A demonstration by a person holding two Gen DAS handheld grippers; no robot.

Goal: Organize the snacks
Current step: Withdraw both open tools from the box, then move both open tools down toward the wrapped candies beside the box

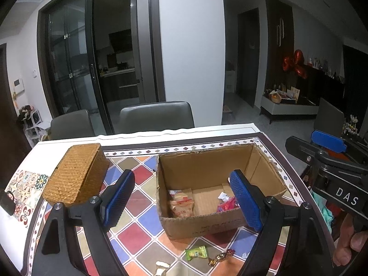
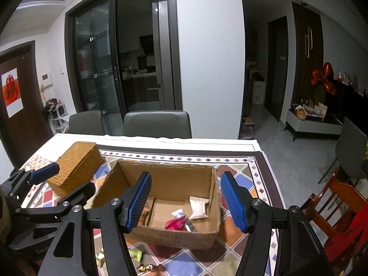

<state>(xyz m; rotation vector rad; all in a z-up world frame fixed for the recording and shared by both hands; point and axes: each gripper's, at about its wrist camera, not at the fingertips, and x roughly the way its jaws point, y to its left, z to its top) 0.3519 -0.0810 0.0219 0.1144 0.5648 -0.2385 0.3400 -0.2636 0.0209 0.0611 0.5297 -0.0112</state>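
Open cardboard box (image 1: 214,226) in the middle of a table (image 1: 69,141) covered with a cloth (image 1: 140,197) of coloured diamonds. Inside the box, several snack packets: a pale orange-printed packet (image 1: 182,204) against the left wall, a red wrapper (image 2: 176,224) near the front, a white sachet (image 2: 199,209) leaning toward the right wall. Outside, just in front of the box on the cloth: a green packet (image 1: 196,253), a gold-wrapped candy (image 1: 219,257) beside it, and a pale piece (image 1: 161,265) at the lower edge, too cut off to identify. Left of the box, apart from it, a woven basket (image 1: 77,174) turned so that only its wicker side and base show. Left gripper (image 1: 181,199) held above the near left part of the box, blue pads spread wide, nothing between them. Right gripper (image 2: 189,201) held over the box front, pads apart and empty, jaws about half spread. Part of a hand (image 1: 352,241) visible under the right gripper's handle. Behind the table, two grey chairs (image 2: 157,124), then a glass sliding door and a dark kitchen.
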